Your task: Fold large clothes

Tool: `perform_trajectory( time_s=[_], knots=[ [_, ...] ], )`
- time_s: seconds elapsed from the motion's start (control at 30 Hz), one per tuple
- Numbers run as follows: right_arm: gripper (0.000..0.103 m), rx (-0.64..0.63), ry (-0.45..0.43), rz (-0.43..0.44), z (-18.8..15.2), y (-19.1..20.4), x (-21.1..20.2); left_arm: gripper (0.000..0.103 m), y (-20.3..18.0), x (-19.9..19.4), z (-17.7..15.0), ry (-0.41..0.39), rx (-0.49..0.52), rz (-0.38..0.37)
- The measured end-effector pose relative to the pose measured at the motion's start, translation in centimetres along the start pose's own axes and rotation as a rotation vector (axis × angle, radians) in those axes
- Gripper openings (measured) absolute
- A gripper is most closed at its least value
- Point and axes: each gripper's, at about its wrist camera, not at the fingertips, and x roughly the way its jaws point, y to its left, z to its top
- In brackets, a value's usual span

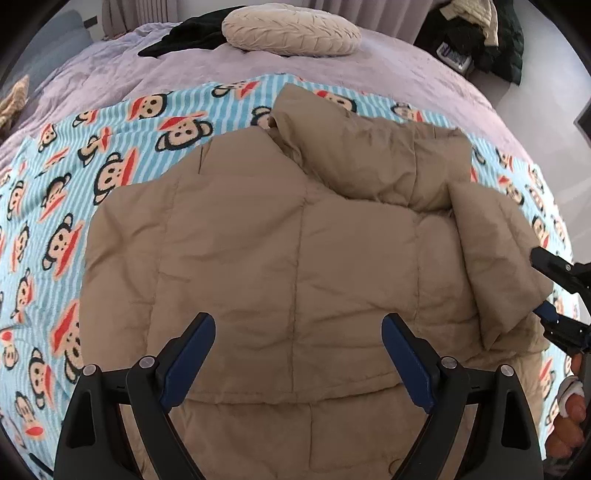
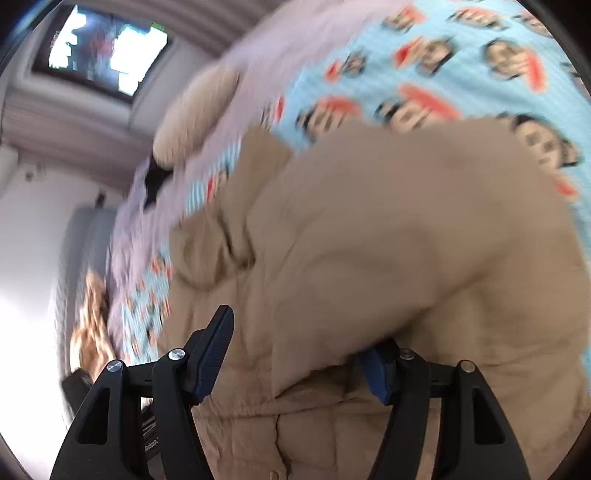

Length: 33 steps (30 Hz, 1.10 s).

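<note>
A tan quilted puffer jacket point(image 1: 295, 240) lies on a blue monkey-print blanket point(image 1: 55, 206) on the bed. Its right sleeve point(image 1: 495, 251) is folded over onto the body. My left gripper point(image 1: 298, 336) is open and empty, just above the jacket's lower back. My right gripper point(image 1: 543, 288) shows at the right edge, at the folded sleeve. In the blurred right wrist view my right gripper point(image 2: 299, 339) stands wide open with a fold of the jacket point(image 2: 369, 240) lying between its fingers; the right finger point(image 2: 376, 373) is partly under the cloth.
A lilac bedspread point(image 1: 332, 70) covers the bed. A round beige cushion point(image 1: 291, 31) and a black garment point(image 1: 188, 37) lie at its far end. Dark clothes are piled at the far right point(image 1: 480, 37). A window point(image 2: 103, 51) shows in the right wrist view.
</note>
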Motion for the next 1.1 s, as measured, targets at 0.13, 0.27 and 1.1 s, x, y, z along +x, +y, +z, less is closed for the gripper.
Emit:
perform_trajectory(
  time_s=[0.13, 0.27, 1.1],
  knots=[
    [0.013, 0.057, -0.035, -0.018, 1.7, -0.8, -0.6, 0.092, 1.3, -0.7, 0.7, -0.027, -0.022, -0.067],
    [0.010, -0.092, -0.034, -0.020, 1.6, 2.7, 0.6, 0.092, 2.9, -1.8, 1.1, -0.062, -0.081, -0.211],
    [0.072, 0.197, 0.076, -0.025, -1.7, -11.1, -5.6, 0.043, 1.3, 4.4, 3.0, 0.103, -0.150, -0.467]
  ],
)
